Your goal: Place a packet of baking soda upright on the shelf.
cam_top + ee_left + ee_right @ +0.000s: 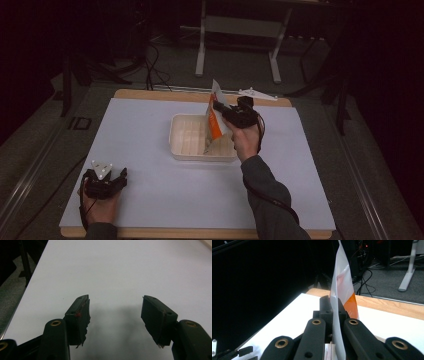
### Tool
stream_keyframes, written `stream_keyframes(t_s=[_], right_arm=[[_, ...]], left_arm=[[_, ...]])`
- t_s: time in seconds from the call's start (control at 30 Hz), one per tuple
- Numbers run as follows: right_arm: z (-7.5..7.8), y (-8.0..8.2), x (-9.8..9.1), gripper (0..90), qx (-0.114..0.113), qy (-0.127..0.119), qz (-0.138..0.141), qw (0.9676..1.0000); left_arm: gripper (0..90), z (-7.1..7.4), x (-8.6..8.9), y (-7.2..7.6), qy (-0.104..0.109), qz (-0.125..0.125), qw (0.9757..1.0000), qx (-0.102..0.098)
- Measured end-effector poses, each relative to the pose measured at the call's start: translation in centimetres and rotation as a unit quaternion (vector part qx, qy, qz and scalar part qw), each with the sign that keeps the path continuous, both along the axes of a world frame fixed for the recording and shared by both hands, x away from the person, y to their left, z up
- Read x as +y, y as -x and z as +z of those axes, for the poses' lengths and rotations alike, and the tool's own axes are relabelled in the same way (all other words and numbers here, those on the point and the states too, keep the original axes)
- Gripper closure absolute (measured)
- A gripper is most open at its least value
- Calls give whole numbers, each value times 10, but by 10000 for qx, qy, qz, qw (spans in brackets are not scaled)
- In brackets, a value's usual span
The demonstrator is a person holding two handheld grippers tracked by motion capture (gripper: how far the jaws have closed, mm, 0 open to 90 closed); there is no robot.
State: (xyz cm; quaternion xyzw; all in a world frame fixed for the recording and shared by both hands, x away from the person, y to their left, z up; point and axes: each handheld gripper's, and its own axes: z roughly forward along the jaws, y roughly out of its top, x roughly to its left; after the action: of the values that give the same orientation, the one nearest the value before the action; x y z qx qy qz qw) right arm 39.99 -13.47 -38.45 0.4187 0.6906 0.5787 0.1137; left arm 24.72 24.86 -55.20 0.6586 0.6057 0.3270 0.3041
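the right gripper (226, 114), seen just right of centre in the high view, is held by the person's right hand (246, 140) above the right end of a shallow cream rectangular plastic tray (187, 136). its jaws are closed tight on a thin white and orange plastic packet (215, 112). the packet stands nearly upright, tilted slightly, with its white top edge pointing toward the upper part of the frame and its lower end hanging down into the tray. in the right gripper view the white sheet of the packet (340, 290) rises from between the two black jaws at centre frame, with the orange panel showing on its right side; the jaws press flat against it with no gap. a paler crumpled item lies in the tray under the hand in the high view; what it is cannot be told.

the left gripper (121, 176) sits at the lower left of the high view, held low by the left hand (100, 207) over the white table cover (150, 190), well apart from the tray. in the left gripper view its jaws stand wide apart with nothing between them, and bare white surface (115, 272) lies ahead. the left jaw pad bears a small red mark and a ragged lower edge.

a wooden table edge (150, 93) shows along the far side of the white cover.
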Motion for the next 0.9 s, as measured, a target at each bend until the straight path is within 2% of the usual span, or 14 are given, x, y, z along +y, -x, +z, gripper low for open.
stream_keyframes(t_s=[0.8,0.9], right_arm=[[-10,2,1,900,-98,-84,-51,9999],[-12,4,3,900,-129,15,-49,9999]], left_arm=[[398,0,0,1,0,-3,10000,-15],[398,0,1,1,23,-5,10000,-22]])
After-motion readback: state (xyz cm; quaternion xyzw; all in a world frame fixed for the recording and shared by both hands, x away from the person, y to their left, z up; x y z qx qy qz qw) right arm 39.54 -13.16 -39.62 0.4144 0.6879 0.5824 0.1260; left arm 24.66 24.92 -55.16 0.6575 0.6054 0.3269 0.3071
